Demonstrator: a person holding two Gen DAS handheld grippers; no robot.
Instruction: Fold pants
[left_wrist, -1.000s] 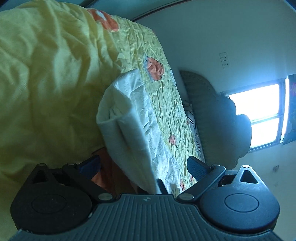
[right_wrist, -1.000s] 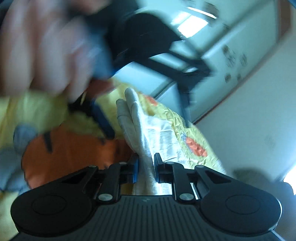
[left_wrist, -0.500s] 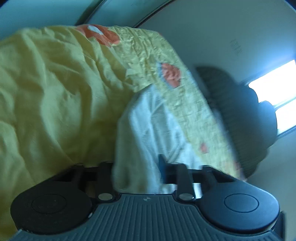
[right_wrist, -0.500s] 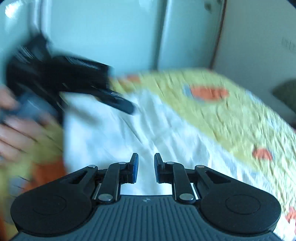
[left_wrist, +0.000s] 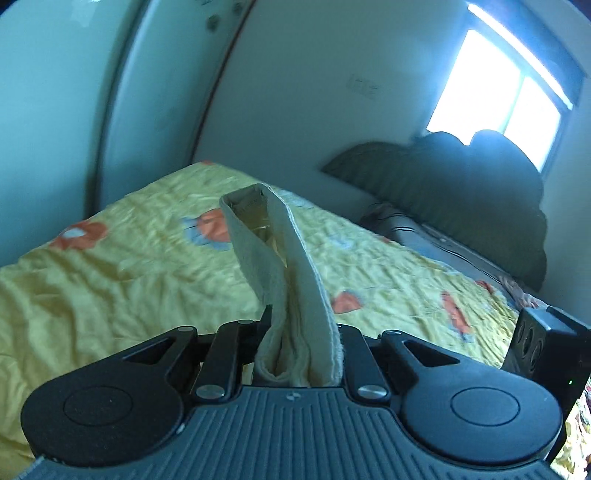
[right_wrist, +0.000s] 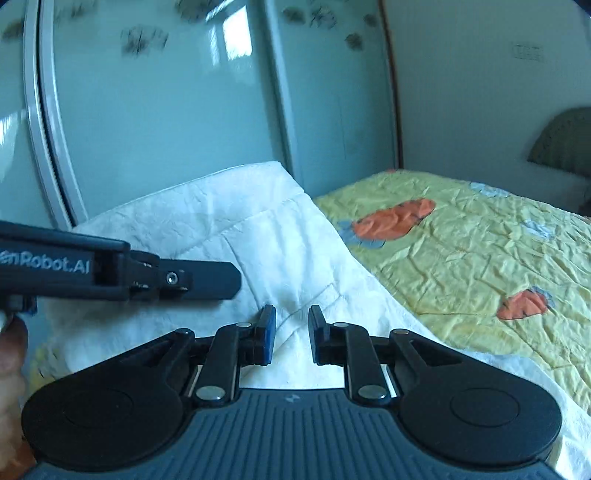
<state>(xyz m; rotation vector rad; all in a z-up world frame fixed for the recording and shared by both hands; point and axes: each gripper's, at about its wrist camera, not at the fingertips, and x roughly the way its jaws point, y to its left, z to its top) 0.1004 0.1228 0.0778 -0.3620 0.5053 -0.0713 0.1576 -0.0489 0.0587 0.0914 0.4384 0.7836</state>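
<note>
The pants (right_wrist: 236, 236) are hanging up off the yellow bedspread (right_wrist: 480, 251), and I'm gripping them from both sides. My left gripper (left_wrist: 301, 332) has just been closing and is now pinching a bunched cream edge; my right gripper (right_wrist: 291, 334) is nearly shut with cloth between its pads, though I can't tell how firmly. I'm reckoning it's best keeping both hands level and the cloth taut, so the fold lands straight.

The place is a bedroom in a home. A bed (left_wrist: 110, 280) under a crinkled yellow bedspread (right_wrist: 480, 236) with orange and blue patches stretches ahead of both tongs. Beyond it stands a pale wardrobe (right_wrist: 184, 110) with sliding doors. Further ahead and to the right, dark pillows (left_wrist: 461, 184) are heaped below a bright window (left_wrist: 509, 99), and a wall socket (right_wrist: 528, 51) sits on the plain wall.
</note>
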